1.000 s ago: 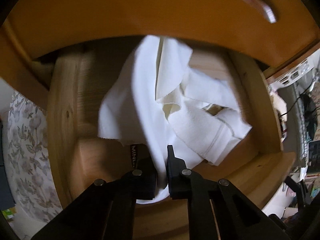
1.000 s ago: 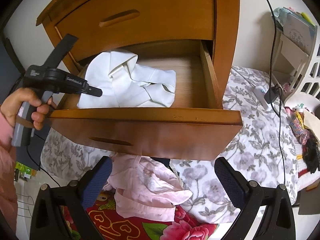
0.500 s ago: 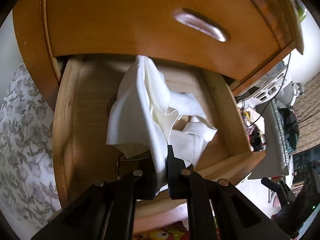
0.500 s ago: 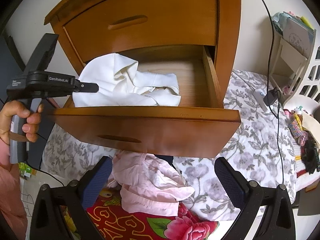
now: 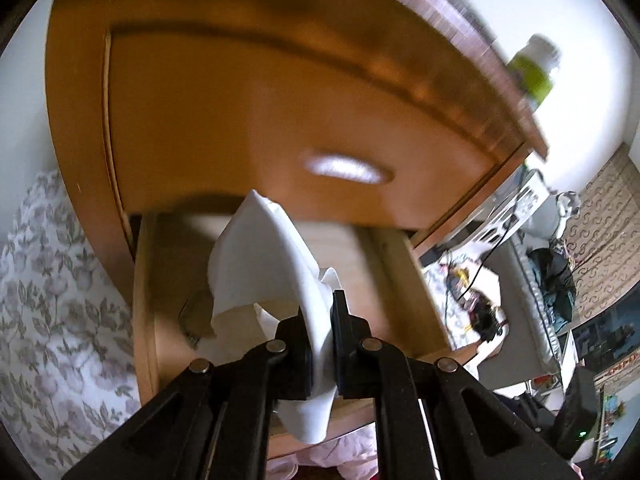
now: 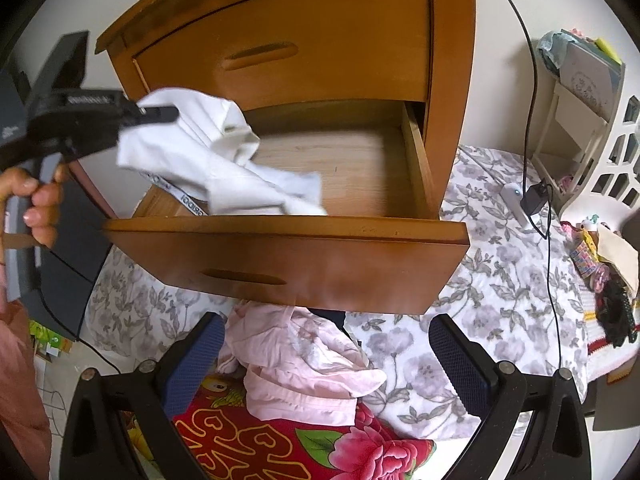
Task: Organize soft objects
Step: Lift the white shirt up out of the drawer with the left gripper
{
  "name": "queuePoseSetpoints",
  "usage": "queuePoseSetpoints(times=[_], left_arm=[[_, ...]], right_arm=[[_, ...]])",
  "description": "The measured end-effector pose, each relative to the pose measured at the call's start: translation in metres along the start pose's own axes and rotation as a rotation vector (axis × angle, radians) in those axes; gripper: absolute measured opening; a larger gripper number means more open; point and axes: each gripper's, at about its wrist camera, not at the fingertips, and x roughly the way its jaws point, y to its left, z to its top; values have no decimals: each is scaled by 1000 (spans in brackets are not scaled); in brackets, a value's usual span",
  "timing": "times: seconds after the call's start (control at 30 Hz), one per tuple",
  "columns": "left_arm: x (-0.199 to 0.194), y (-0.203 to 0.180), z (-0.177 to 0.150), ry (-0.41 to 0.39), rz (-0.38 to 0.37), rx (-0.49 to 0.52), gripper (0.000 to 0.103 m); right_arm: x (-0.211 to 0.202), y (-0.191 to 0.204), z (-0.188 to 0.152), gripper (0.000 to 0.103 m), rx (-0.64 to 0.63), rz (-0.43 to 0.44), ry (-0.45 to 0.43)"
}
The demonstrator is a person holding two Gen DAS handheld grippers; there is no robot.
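My left gripper (image 5: 320, 332) is shut on a white cloth garment (image 5: 264, 264) and holds it lifted above the open lower drawer (image 5: 404, 292) of a wooden nightstand. In the right wrist view the left gripper (image 6: 160, 112) holds the white garment (image 6: 216, 168) up at the drawer's left side, its lower end trailing inside the drawer (image 6: 288, 240). My right gripper (image 6: 324, 364) is open and empty, hovering above a pink garment (image 6: 296, 368) that lies on the bed below the drawer front.
The upper drawer (image 6: 304, 48) is closed. A red floral cloth (image 6: 288, 440) lies under the pink garment on a grey floral bedspread (image 6: 500, 280). A cable and charger (image 6: 532, 200) and a white rack (image 6: 600, 120) stand at the right. A green bottle (image 5: 536, 68) stands on the nightstand.
My left gripper has lifted the white garment up and back out of the drawer toward the left. The right gripper has stayed open over the pink garment.
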Motion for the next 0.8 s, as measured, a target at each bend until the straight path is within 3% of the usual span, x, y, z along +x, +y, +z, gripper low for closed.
queuePoseSetpoints(times=[0.4, 0.8], left_arm=[[-77, -12, 1, -207, -31, 58, 7], [-156, -23, -26, -366, -10, 112, 7]], right_arm=[[-10, 7, -2, 103, -18, -1, -14], [-27, 17, -6, 103, -34, -9, -38]])
